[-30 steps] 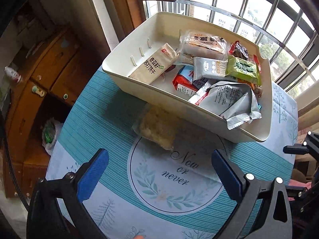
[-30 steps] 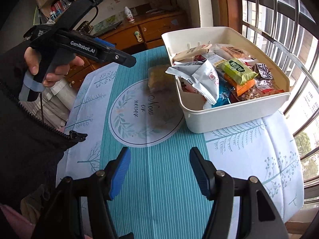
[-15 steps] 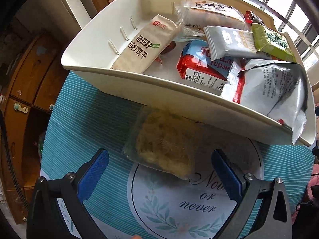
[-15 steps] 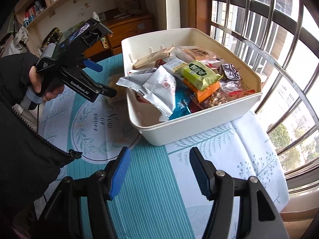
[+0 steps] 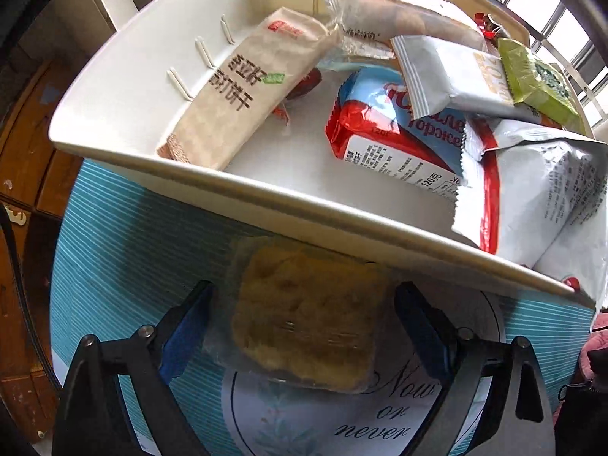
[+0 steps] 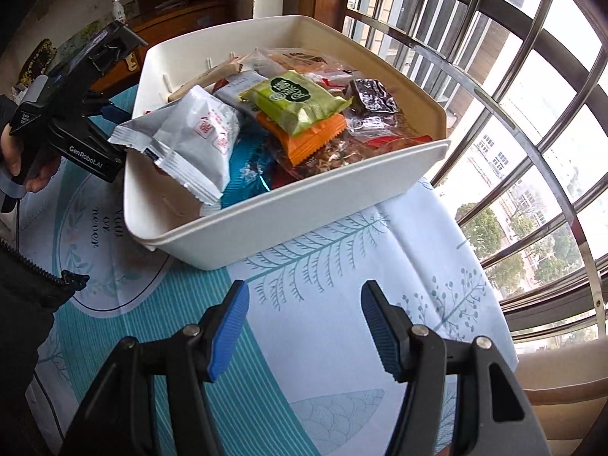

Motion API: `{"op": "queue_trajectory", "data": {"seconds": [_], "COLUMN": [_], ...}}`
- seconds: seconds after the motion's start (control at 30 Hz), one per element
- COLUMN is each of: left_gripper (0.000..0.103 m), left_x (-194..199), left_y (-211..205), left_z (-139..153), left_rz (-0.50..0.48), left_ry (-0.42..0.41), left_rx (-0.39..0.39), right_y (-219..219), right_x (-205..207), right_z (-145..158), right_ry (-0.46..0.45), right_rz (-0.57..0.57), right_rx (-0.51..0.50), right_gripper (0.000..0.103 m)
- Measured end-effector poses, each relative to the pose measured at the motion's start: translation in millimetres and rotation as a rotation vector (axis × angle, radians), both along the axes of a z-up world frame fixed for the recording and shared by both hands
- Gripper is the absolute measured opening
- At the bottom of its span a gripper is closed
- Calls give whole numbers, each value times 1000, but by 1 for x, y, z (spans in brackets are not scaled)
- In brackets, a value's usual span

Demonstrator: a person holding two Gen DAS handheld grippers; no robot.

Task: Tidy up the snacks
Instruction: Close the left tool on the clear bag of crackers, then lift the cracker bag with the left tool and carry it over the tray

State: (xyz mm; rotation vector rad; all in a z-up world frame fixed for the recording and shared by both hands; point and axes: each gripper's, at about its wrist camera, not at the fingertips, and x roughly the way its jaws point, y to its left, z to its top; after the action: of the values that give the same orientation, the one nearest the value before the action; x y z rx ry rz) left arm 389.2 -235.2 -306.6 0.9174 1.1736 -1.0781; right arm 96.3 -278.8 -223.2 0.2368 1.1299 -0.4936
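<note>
Crinkly clear-wrapped crumbly square cake (image 5: 304, 319) between closing left tool (image 5: 304, 326) pads (image 5: 182, 334).

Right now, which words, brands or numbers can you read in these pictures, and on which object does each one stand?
"Now or never": on the tablecloth, in its round emblem.
"GenRobot.AI": on the body of the left gripper.
"120": on the red and blue packet; its Cyrillic name is partly covered.
Chinese characters: on the beige cracker packet and the green packet; I cannot read them surely.
Fine print on the white bag: too small.
</note>
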Motion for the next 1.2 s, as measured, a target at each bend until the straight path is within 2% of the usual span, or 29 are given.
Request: {"op": "queue_trajectory", "data": {"seconds": [0.2, 0.3, 0.5, 0.7, 1.0, 1.2], "left_gripper": [92, 90, 75, 69, 69, 69], "left_x": [2, 9, 3, -4, -31, -50], "left_y": [2, 15, 34, 57, 96, 134], "left_z": [-3, -5, 0, 2, 3, 21], "left_rz": [4, 44, 138, 247, 437, 623], "left_ry": [2, 31, 4, 36, 109, 166], "left_rx": [-19, -20, -19, -21, -31, -104], "right_y": [-12, -15, -20, -22, -11, -6], "right_x": [1, 1, 3, 1, -4, -11], "right_z": [-6, -6, -9, 1, 18, 21], "right_ry": [16, 17, 37, 31, -8, -16], "right_rz": [-34, -40, -67, -93, -65, -52], "right_rx": [-7, -11, -21, -28, -38, -36], "right_gripper": [62, 62, 62, 62, 62, 62]}}
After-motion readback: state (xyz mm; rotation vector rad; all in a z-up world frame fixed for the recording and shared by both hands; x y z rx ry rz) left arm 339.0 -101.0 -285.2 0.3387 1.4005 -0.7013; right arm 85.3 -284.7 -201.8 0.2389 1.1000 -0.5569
